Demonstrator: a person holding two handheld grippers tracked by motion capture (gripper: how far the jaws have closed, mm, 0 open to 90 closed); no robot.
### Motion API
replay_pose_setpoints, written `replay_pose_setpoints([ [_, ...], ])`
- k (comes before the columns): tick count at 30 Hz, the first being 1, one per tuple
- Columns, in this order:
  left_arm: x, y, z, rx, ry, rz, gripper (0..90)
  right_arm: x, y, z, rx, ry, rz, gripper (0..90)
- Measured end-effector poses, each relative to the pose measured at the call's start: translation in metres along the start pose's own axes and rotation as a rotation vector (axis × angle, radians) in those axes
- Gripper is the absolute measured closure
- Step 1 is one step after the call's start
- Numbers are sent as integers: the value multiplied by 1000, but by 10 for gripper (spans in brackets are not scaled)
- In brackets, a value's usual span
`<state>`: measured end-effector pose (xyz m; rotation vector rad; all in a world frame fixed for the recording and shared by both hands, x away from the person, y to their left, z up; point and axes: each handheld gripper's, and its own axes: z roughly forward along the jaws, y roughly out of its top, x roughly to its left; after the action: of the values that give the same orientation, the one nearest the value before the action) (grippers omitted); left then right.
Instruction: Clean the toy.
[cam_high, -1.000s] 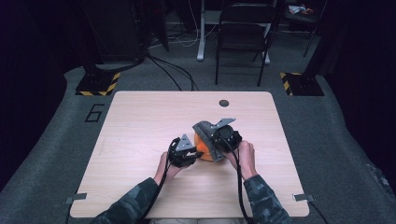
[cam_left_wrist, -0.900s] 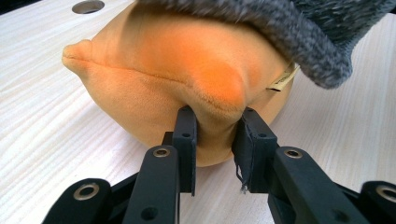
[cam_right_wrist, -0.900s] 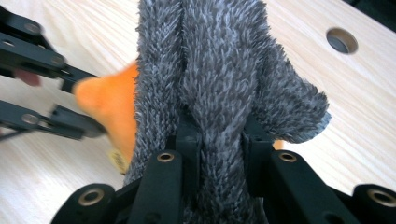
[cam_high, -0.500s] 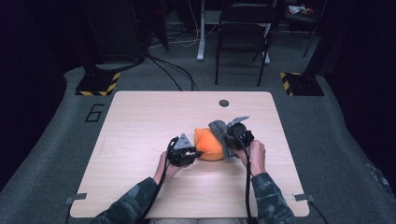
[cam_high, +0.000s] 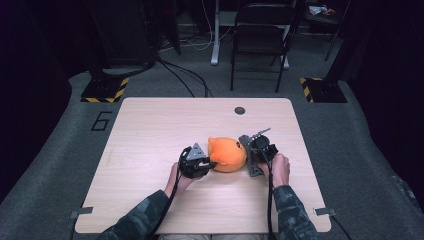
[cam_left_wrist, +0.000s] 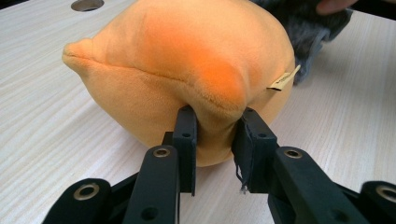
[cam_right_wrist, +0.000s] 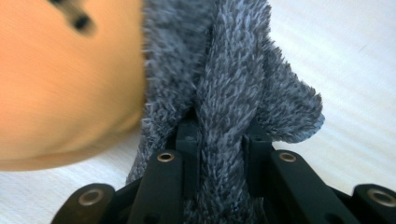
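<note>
Compared with a second earlier, the right gripper (cam_high: 252, 157) had slid rightward and down toward the counter (cam_high: 150, 130), peeling the grey furry cover (cam_right_wrist: 224, 84) off the orange plush toy (cam_high: 227, 154), so that far more orange showed in the high view. The left gripper (cam_high: 205, 162) had stayed put, its fingers (cam_left_wrist: 186, 135) clamped on a fold of orange plush at the toy's near end. In the right gripper view, the fingers (cam_right_wrist: 188, 135) were pinched together on a ridge of the grey fur, with the orange toy just beside it (blurred there). The toy lay on the counter a little right of centre and toward the person's edge, between the two grippers and touching both. Bare wood stretched wide to the left and toward the far edge, where a small round hole (cam_high: 240, 110) sat; the right edge was nearer. The toy's long axis ran roughly left to right across the counter, with a small pointed tip (cam_high: 211, 141) at its upper left.
</note>
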<state>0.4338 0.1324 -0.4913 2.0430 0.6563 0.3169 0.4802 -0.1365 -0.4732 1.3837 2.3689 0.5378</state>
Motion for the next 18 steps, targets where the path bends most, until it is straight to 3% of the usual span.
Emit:
replay_pose_setpoints([
  [4,2,-1,0,1,1,-7,713,-4,-2,12,38,-3,-2,737],
  [7,2,-1,-1,4,6,-4,713,-5,-1,5,26,-14,-1,738],
  [14,2,-1,0,-4,4,-11,713,-7,9,-32,-85,-21,-10,739],
  [18,3,-1,-1,6,1,-6,713,-2,16,-60,-184,-14,-18,739],
])
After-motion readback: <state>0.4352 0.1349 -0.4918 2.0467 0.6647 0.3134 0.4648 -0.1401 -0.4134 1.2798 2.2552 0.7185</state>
